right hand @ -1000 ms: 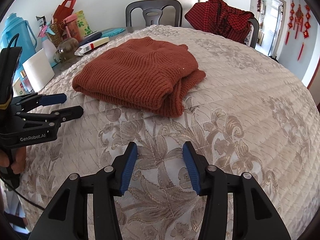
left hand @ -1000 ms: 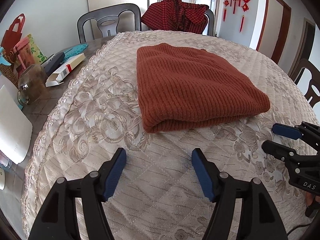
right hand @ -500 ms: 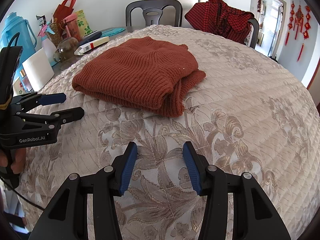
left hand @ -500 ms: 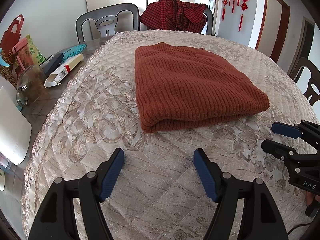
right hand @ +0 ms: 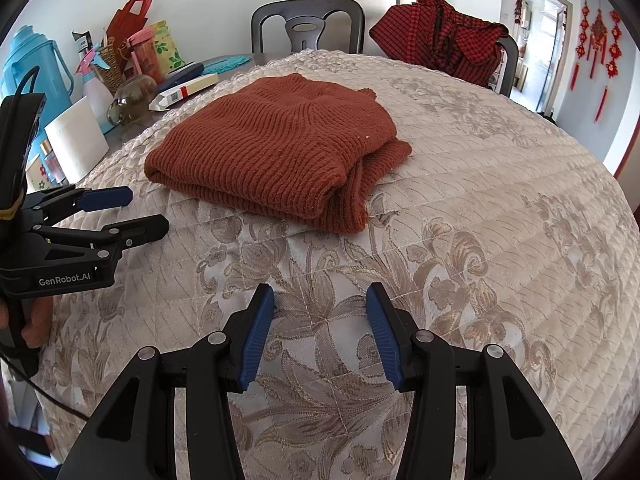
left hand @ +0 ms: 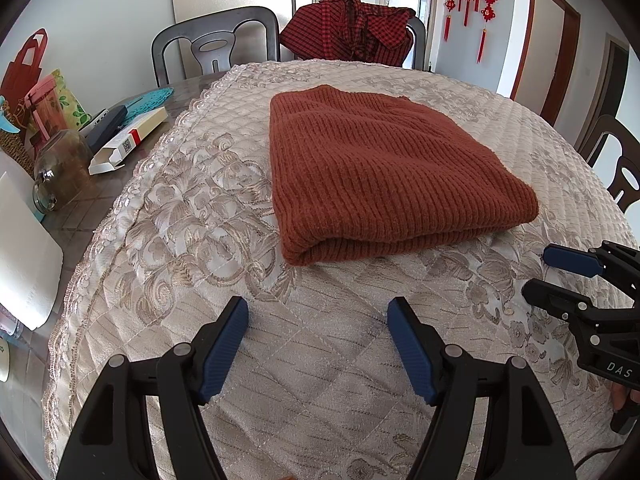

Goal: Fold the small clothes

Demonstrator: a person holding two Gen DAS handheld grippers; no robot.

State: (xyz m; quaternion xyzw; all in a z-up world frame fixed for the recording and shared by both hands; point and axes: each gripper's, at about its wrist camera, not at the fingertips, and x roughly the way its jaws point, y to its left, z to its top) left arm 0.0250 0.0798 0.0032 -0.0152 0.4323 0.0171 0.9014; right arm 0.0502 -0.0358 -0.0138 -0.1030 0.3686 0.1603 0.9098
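A: What carries everything?

B: The table (left hand: 328, 380), round, under a quilted floral cover. On the middle of it lies the rust-red knitted sweater (left hand: 380, 172), already folded into a thick rectangle.

A: Which way does it lie from the grippers?

B: Straight ahead of both and well apart from them, further in on the table. In the left wrist view its long axis runs away from the near edge, with the rounded fold nearest the left gripper (left hand: 318, 346). In the right wrist view the loose layered edges face the right gripper (right hand: 320, 340).

A: Which hand is nearer?

B: Hard to call; the left gripper looks slightly closer to the near fold, I judge.

A: And the jaws?

B: Both grippers stand released, nothing between the blue pads, only bare cover below.

A: Anything left to fold?

B: The sweater looks finished to me. A red checked garment (right hand: 440, 36) hangs over a chair (right hand: 508, 60) beyond.
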